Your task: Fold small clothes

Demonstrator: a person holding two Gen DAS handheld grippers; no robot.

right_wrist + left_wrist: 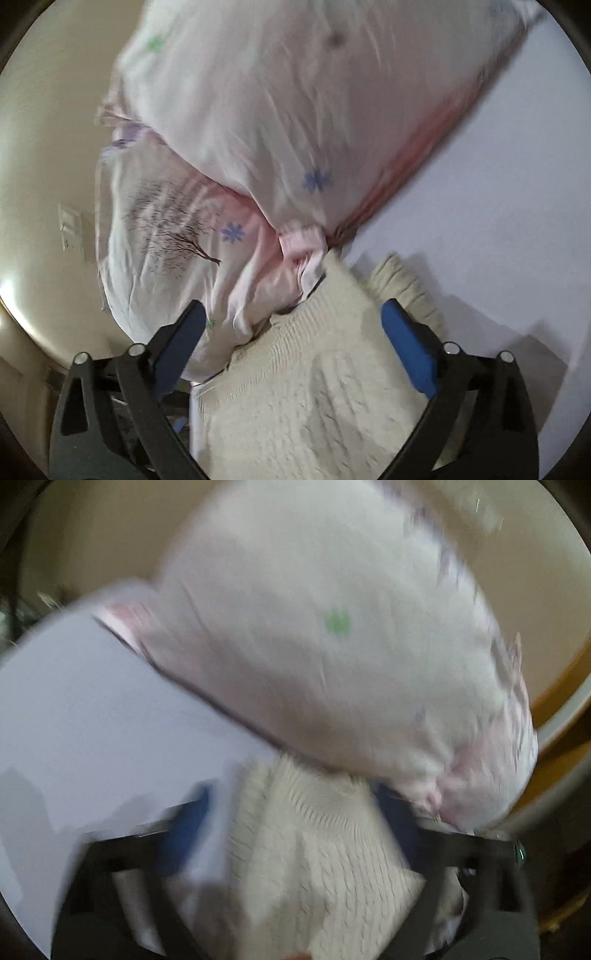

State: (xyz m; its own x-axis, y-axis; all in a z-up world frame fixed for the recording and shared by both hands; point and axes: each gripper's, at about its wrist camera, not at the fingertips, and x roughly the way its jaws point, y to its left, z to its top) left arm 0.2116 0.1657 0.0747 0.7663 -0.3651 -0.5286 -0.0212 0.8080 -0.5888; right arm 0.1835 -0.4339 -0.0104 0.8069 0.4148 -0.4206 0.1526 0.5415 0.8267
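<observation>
A cream cable-knit sweater (pixel 317 853) lies on a white surface (pixel 92 709), right under both grippers; it also shows in the right wrist view (pixel 314 387). A pale pink garment with small flower prints (pixel 325 646) lies bunched just beyond it, also in the right wrist view (pixel 258 122). My left gripper (pixel 295 830) is open, its blue pads (pixel 184 830) on either side of the sweater's ribbed edge. My right gripper (pixel 291 343) is open too, its blue pads (pixel 410 354) wide apart above the sweater. The left wrist view is blurred by motion.
The white surface also shows in the right wrist view (pixel 498 203), to the right. A beige wall (pixel 48 147) with a light switch (pixel 70 229) stands at the left. A beige wall and a wooden trim (pixel 565 679) lie behind the pink garment.
</observation>
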